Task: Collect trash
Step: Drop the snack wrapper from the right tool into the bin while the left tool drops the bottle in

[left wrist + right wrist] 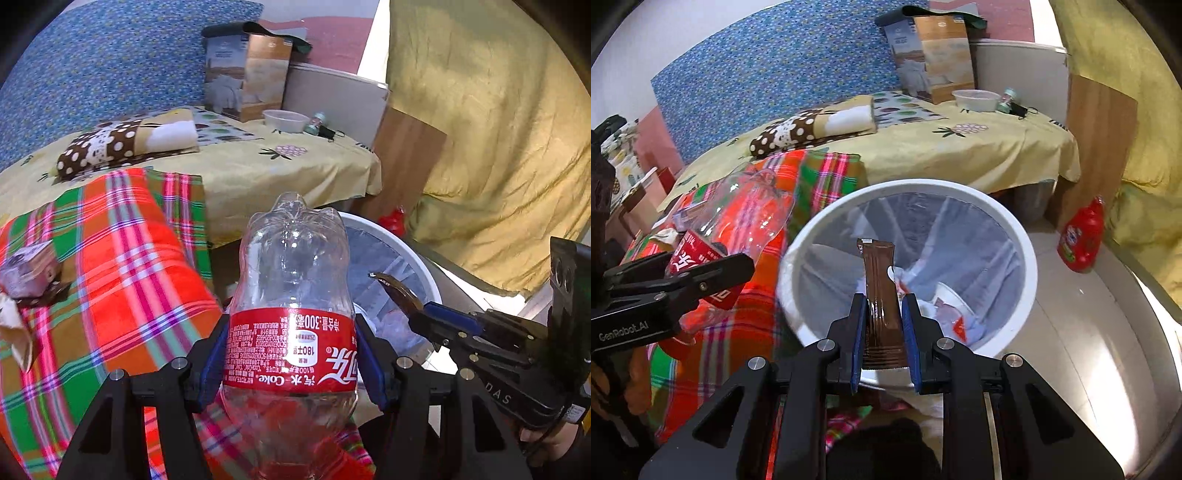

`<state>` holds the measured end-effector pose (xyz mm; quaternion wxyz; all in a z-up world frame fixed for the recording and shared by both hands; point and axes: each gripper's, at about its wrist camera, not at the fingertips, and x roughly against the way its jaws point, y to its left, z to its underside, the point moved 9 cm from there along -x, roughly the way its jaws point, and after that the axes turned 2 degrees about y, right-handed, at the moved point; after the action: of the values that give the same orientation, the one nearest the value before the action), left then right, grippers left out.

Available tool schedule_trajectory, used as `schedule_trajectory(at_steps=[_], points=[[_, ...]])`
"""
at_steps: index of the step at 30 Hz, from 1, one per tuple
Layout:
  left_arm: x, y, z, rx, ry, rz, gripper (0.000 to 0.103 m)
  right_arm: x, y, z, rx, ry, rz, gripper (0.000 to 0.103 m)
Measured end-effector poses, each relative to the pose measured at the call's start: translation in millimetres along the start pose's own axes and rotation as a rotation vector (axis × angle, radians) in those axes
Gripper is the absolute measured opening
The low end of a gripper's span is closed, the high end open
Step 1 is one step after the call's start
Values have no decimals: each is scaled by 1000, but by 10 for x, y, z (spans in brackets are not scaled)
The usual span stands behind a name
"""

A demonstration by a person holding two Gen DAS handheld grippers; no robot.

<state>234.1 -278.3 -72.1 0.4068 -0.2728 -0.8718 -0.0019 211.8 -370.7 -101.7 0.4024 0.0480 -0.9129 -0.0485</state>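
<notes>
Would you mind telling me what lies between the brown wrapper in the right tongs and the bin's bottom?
Nothing solid: the right wrist view shows the brown foil wrapper hanging over the white round bin, with open air down to trash inside.

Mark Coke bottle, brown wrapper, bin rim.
Coke bottle (291,354), left wrist view, red label.
brown wrapper (880,284), right wrist view, mid-strip above the fingers.
bin rim (1027,251), right wrist view, white right edge.

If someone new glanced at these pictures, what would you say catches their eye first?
Probably the empty Coke bottle, clamped in the left tool above the bright plaid blanket. Next, the brown wrapper held in the right tool directly over the white lined trash bin, which already holds some rubbish. A red bottle stands on the floor beyond it.
</notes>
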Motion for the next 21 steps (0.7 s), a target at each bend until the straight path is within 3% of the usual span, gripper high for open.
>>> schedule_trajectory(at_steps=[7, 16, 21], points=[[-226, -76, -40, -13, 32, 11, 63, -53, -146, 10, -15, 22, 28, 23], [-276, -52, -118, -7, 17, 9, 65, -80, -216, 0, -19, 28, 43, 25], [-184, -36, -168, -6, -16, 11, 66, -24, -222, -47, -25, 4, 35, 36]])
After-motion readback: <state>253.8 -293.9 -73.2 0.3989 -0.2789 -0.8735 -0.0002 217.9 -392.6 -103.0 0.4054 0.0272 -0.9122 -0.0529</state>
